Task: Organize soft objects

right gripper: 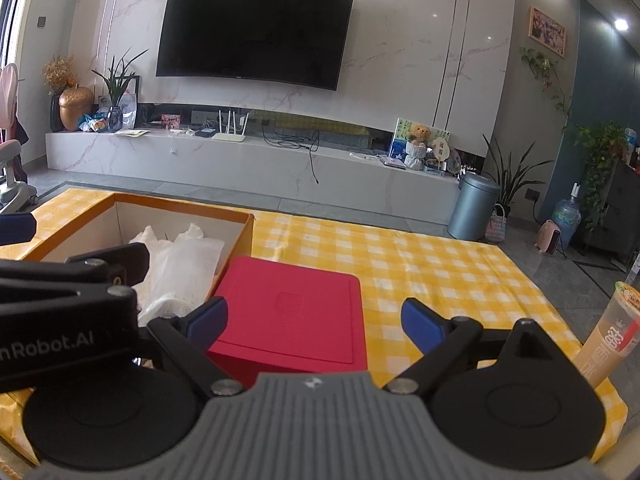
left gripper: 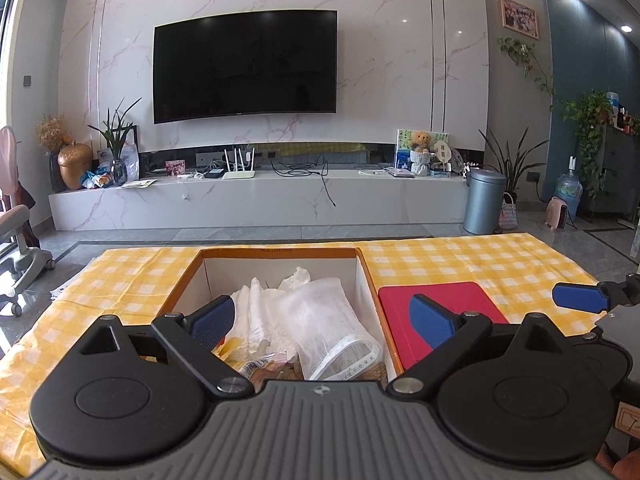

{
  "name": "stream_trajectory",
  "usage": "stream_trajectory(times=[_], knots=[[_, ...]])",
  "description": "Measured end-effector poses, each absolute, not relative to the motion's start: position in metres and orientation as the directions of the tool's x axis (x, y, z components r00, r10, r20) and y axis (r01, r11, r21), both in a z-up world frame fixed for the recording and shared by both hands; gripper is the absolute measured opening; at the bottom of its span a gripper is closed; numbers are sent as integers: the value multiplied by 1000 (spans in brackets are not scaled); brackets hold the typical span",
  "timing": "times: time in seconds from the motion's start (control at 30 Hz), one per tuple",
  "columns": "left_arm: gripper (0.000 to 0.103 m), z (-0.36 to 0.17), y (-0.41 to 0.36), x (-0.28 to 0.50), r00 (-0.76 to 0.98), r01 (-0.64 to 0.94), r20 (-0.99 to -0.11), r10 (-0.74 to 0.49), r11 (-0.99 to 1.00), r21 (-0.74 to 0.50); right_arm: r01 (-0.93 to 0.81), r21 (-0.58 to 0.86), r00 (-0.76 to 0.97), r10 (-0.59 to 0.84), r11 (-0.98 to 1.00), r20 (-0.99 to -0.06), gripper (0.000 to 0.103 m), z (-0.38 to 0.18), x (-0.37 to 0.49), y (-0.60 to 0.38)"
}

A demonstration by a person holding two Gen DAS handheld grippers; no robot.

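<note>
A yellow-and-white checked cloth [left gripper: 460, 264] covers the table, and ahead of the left gripper [left gripper: 324, 320], whose fingers carry blue pads [left gripper: 430, 320] on black arms, sits a box [left gripper: 280, 253] with an orange rim and white inner walls holding white mesh bags [left gripper: 324, 312]. Between the blue pads of the right gripper [right gripper: 314, 320] lies a plain red lid [right gripper: 292, 316], and to that gripper's right stands a clear cup [right gripper: 608, 344] of beige drink with red print. Far ahead, a black television [left gripper: 244, 66] hangs on a white wall veined in pink [left gripper: 380, 40].
</note>
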State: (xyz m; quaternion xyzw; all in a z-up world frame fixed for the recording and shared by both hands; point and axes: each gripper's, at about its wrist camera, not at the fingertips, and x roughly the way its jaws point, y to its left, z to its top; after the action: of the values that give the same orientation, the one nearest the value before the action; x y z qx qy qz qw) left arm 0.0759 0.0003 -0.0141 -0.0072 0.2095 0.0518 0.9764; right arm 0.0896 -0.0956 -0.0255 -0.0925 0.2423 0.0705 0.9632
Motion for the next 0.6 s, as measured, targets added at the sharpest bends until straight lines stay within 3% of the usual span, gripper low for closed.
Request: stream_trajectory(times=[0.6], knots=[[103,-20,-1,78,892,-128,-437,116,992,3,-174,-122,851,86,977,-518,92,-36,93,-98]])
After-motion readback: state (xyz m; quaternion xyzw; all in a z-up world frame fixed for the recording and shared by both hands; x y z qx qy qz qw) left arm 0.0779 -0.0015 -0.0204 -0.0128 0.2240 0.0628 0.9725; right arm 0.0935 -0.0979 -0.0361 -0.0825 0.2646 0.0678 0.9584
